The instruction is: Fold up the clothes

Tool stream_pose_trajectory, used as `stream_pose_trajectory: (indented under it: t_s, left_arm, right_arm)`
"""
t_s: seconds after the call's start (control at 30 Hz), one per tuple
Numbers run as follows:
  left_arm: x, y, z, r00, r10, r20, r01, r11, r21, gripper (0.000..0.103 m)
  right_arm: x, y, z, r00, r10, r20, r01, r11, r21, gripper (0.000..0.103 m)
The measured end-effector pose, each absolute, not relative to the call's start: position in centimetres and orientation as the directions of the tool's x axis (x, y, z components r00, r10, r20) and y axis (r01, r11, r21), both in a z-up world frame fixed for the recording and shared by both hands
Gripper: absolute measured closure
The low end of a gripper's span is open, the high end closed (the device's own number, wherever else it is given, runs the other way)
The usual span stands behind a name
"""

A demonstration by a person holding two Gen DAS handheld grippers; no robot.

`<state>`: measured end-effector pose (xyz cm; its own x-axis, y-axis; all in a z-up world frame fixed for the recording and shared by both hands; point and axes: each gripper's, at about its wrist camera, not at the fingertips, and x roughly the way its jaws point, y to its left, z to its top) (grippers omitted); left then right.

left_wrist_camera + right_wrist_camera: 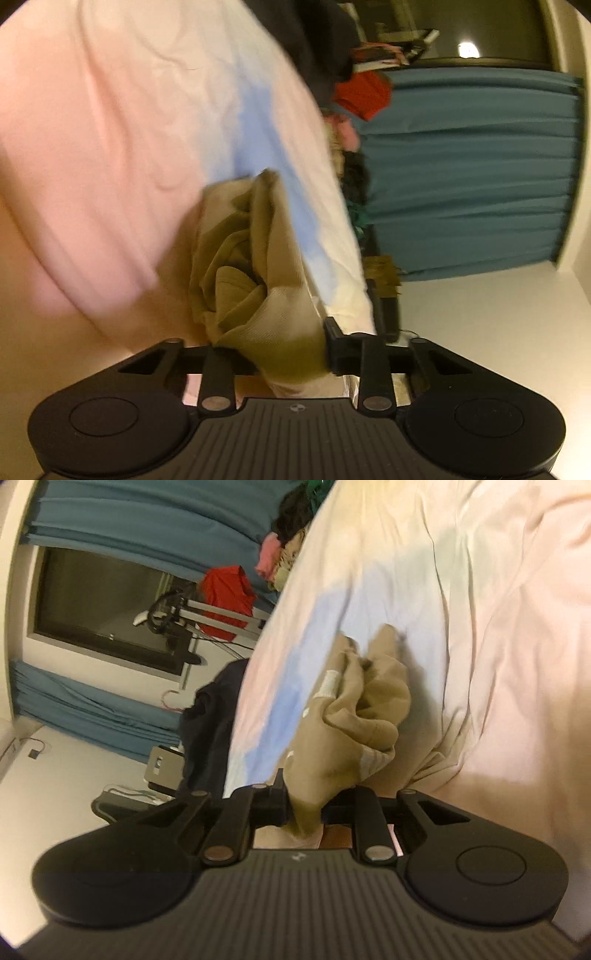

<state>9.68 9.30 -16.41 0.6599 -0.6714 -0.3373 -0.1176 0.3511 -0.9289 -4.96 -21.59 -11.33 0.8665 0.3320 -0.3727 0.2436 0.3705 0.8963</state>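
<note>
A crumpled olive-tan garment [251,266] lies bunched on a pastel pink, blue and white bedsheet [110,147]. My left gripper [291,354] is shut on one end of it. The cloth fills the gap between the jaws and hides the left finger. In the right wrist view the same olive-tan garment [354,716] has pale patches and rises off the bedsheet [498,627]. My right gripper [306,808] is shut on its near end, and the fabric is pinched against the left finger [275,805].
Teal curtains [472,177] hang behind the bed. A red garment [364,96] and a pile of mixed clothes [351,166] sit at the bed's edge. A dark garment [210,723] drapes over the side, near a window [99,605] and a metal rack [221,616].
</note>
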Motion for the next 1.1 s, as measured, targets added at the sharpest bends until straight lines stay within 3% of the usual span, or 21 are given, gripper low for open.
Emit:
stream_pose_trajectory:
  t_s: [0.13,0.4,0.7,0.83,0.97,1.1]
  left_arm:
    - [9.2,7.1,-13.1,0.592,-0.732,-0.336,-0.109,0.34,-0.934,0.078]
    - [12.4,-2.7,-6.3,0.465,-0.777,-0.424,-0.065,0.448,-0.892,0.079]
    - [25.2,-20.3,-4.2,0.412,-0.791,-0.453,-0.052,0.475,-0.878,0.081]
    - [31.2,-29.3,-2.6,0.4,-0.817,-0.415,0.058,0.475,-0.878,0.081]
    - [34.2,-36.0,-2.3,0.396,-0.836,-0.38,0.177,0.476,-0.861,0.081]
    - [33.6,-38.8,-6.0,0.409,-0.827,-0.385,0.254,0.509,-0.823,0.08]
  right_arm:
    - [-8.2,-23.3,-8.7,0.88,0.301,-0.367,0.264,0.332,0.905,0.084]
    - [-10.0,-30.6,-5.0,0.892,0.225,-0.392,0.347,0.215,0.913,0.084]
    - [-0.9,-42.5,-0.4,0.907,-0.043,-0.418,0.41,0.308,0.858,0.084]
    - [4.1,-48.4,1.5,0.908,-0.18,-0.378,0.418,0.345,0.84,0.084]
    - [6.8,-52.8,0.4,0.906,-0.244,-0.345,0.416,0.365,0.833,0.084]
    - [6.5,-54.2,-4.7,0.899,-0.267,-0.349,0.433,0.408,0.804,0.084]
